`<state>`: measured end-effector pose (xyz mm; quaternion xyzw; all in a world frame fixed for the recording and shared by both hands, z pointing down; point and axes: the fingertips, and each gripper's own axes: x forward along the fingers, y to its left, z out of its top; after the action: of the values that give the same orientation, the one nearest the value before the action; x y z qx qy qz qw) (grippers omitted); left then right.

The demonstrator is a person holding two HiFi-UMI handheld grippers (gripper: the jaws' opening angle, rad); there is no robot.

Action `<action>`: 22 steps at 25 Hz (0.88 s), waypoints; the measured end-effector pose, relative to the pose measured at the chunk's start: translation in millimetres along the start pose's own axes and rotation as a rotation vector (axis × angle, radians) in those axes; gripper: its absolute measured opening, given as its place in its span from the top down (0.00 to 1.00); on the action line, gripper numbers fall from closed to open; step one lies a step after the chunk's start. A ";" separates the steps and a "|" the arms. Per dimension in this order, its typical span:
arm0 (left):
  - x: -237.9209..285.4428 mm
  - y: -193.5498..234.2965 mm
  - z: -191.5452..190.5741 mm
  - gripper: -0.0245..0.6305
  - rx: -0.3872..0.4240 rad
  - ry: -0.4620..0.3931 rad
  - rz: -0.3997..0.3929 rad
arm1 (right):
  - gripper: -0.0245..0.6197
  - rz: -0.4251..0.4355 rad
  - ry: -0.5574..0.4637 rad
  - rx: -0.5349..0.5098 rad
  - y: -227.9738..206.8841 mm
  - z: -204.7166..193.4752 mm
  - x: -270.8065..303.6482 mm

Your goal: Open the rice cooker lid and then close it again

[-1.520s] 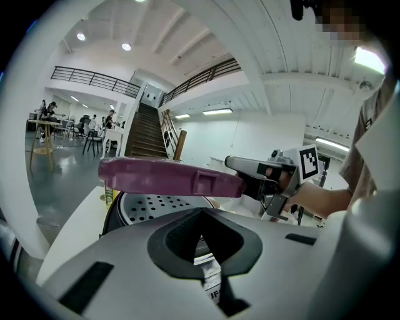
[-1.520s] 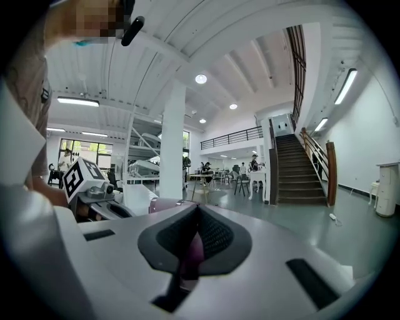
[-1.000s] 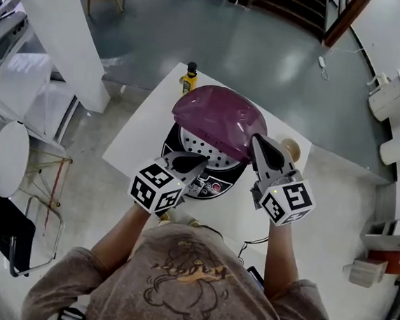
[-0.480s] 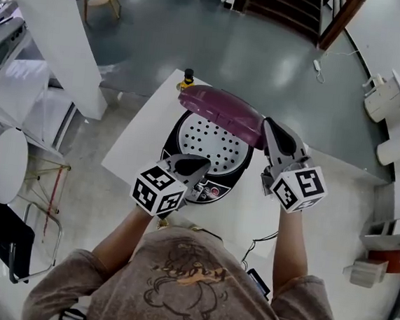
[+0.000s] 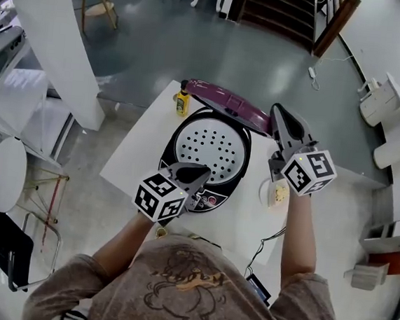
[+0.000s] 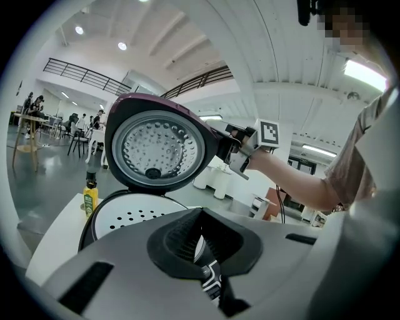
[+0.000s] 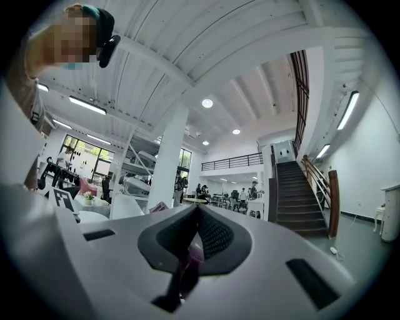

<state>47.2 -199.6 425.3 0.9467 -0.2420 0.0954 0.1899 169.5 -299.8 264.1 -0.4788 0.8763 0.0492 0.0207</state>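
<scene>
**Near side.** The left gripper [image 5: 200, 171] is resting its tip on the front rim of the rice cooker [image 5: 212, 198], just above the control panel. Its jaws are lying together with nothing between them. The cooker is sitting mid-bench [image 5: 139, 146], with its panel facing the person and its perforated inner tray exposed.

**Far rim.** The lid [image 5: 228, 99] is standing nearly upright on its hinge. Its metal inner face is looking toward the near side and its purple dome is facing away. Its long axis is running left to right along the cooker's far edge, with the right end sitting slightly nearer. The right gripper [image 5: 278, 112] is clamping the lid's right-hand edge, its jaws closed on only a thin strip of the shell.

**Beyond.** A yellow bottle [image 5: 182, 103] is standing just beside the lid's far-left end.

**Risks, as judged:**
- The hold is taking one corner only, so a twist or slip there is likely to let the lid drop and slam shut.
- Pushing past the hinge stop is likely to rock the cooker backward, since the left gripper is merely bearing on the front rim, not gripping it.
- Any such rocking or sideways swing is putting the bottle in danger of being knocked over.
</scene>
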 end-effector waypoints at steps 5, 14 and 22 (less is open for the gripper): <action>4.5 1.1 1.9 0.93 -0.002 0.003 -0.008 | 0.96 0.013 -0.017 -0.006 -15.3 7.4 8.4; 12.7 6.2 7.2 0.93 0.010 0.010 -0.009 | 0.96 0.030 -0.017 -0.013 -43.0 15.7 25.7; 20.2 12.4 14.6 0.93 0.015 0.007 -0.001 | 0.96 -0.008 -0.015 -0.041 -73.0 18.5 45.0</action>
<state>59.8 -224.1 421.4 0.9478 -0.2403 0.1004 0.1838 206.4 -374.7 237.1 -0.4821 0.8731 0.0705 0.0179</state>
